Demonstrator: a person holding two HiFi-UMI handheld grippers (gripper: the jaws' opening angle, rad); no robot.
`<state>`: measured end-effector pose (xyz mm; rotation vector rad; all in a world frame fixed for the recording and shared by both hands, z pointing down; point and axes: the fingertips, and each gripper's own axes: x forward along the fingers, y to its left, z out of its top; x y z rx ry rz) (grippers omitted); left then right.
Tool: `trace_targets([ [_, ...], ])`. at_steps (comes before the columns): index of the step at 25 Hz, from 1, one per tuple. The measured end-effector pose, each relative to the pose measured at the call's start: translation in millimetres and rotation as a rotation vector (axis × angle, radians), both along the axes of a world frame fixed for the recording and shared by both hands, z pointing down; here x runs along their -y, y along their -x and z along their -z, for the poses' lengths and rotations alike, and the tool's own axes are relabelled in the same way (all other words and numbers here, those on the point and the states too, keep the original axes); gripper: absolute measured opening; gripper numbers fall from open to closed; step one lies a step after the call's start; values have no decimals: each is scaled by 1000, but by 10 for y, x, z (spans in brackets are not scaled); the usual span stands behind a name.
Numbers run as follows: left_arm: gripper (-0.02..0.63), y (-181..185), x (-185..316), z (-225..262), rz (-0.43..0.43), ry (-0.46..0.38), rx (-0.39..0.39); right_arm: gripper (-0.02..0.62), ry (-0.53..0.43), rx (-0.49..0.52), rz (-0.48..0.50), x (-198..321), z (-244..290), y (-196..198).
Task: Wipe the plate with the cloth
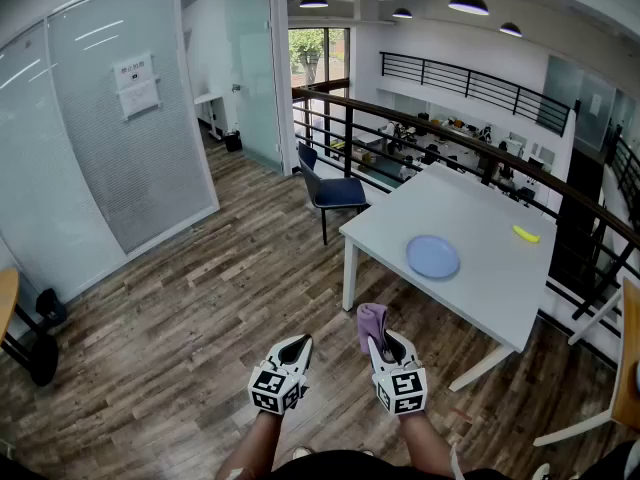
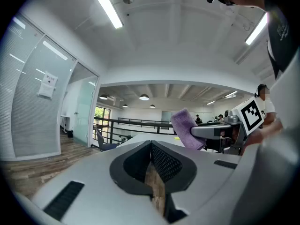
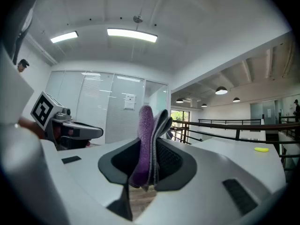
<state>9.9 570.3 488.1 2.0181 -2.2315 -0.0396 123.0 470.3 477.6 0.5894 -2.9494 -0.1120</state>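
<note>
A round blue plate (image 1: 433,256) lies on the white table (image 1: 480,288), well ahead and to the right of both grippers. My right gripper (image 1: 384,344) is shut on a folded purple cloth (image 1: 371,324), which sticks up between its jaws; the cloth (image 3: 146,144) fills the jaw gap in the right gripper view. My left gripper (image 1: 293,353) is shut with nothing in it, held level beside the right one over the wooden floor. In the left gripper view the cloth (image 2: 186,127) and the right gripper (image 2: 220,132) show to the right, with the left gripper (image 2: 152,170) below.
A small yellow object (image 1: 526,233) lies on the table's far side. A blue chair (image 1: 330,193) stands at the table's far left corner. A dark railing (image 1: 450,138) runs behind the table. Glass partition walls (image 1: 110,138) stand at the left. A wooden chair (image 1: 620,368) is at the right edge.
</note>
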Motion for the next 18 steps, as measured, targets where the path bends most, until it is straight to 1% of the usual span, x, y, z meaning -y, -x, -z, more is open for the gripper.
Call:
trace_targets([
  [6, 12, 41, -26, -83, -4, -6, 16, 106, -1, -7, -9, -29, -27, 61],
  [10, 12, 83, -68, -86, -12, -1, 14, 106, 0, -14, -7, -93, -13, 115],
  [15, 12, 144, -106, -129, -23, -1, 10, 106, 37, -21, -6, -150, -99, 190],
  [18, 12, 192, -180, -113, -30, -3, 13, 106, 43, -23, -5, -240, -119, 254],
])
